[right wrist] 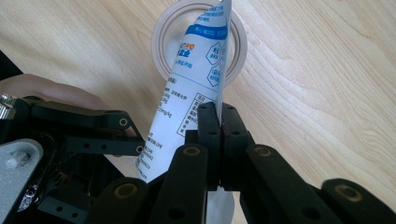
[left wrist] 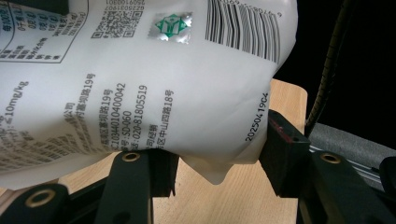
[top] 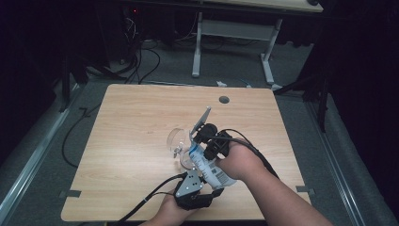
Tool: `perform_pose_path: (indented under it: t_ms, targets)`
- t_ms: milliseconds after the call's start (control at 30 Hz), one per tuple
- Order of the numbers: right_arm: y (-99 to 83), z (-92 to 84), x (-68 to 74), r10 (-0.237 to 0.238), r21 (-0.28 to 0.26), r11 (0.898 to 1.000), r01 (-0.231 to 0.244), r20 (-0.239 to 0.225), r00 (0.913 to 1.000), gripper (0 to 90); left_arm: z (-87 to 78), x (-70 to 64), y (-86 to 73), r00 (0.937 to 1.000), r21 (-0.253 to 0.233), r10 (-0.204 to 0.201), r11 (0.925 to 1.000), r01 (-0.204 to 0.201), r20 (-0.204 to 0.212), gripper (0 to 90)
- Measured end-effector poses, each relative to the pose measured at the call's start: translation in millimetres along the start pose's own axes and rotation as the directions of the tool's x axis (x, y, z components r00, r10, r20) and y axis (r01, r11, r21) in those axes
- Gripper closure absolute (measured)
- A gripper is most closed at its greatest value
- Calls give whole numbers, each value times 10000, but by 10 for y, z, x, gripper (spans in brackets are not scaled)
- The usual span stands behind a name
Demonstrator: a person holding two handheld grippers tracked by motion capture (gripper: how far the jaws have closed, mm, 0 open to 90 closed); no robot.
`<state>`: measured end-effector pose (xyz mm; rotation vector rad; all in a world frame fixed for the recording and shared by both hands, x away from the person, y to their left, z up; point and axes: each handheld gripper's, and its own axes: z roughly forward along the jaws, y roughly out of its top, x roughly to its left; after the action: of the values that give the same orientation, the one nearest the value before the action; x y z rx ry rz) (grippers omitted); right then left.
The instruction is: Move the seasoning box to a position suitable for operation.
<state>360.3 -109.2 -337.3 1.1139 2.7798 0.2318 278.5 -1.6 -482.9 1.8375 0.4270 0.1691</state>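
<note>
White plastic pouch (top: 209, 165) with printed text and a barcode is hanging in the air over the near middle of the wooden table (top: 131, 122), held between both tools. Its blue-banded upper end (right wrist: 205, 42) is tilting down toward a clear glass cup (top: 178, 140) standing on the table just beyond the hands; in the right gripper view the pouch tip is sitting over the cup's round rim (right wrist: 161, 32), contact not clear.

Right gripper (right wrist: 219, 116) is pinching the pouch's thin flat edge, jaws pressed together on the film with no gap showing. In the high view this gripper (top: 207, 134) is coming in from the right, hand wrapped around its body, cable trailing back along the forearm.

Left gripper (left wrist: 215, 154) is gripping the fat lower end of the pouch (left wrist: 140, 79), jaws partway apart with the pads pressing the bulging sides, one bottom corner poking down between them. In the high view it (top: 193, 188) is sitting near the table's front edge, grey plate on top, cable running off left.

Round hole (top: 224, 100) is showing near the table's far edge. Floor with cables and another table's legs beyond.
</note>
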Motion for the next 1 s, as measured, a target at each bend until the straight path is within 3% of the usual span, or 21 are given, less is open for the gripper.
perform_pose_path:
  t_ms: [300, 1000]
  targets:
    - [12, -22, 7, -136, -180, 9997, 136, 0, 9999, 893, -21, 5, 6, 10000, -107, 1, 9999, -1, 11, 522]
    - [39, -14, -10, -294, 236, 9993, 299, -223, 9993, 897, -20, -23, 4, 10000, -146, -11, 9999, 12, 72, 524]
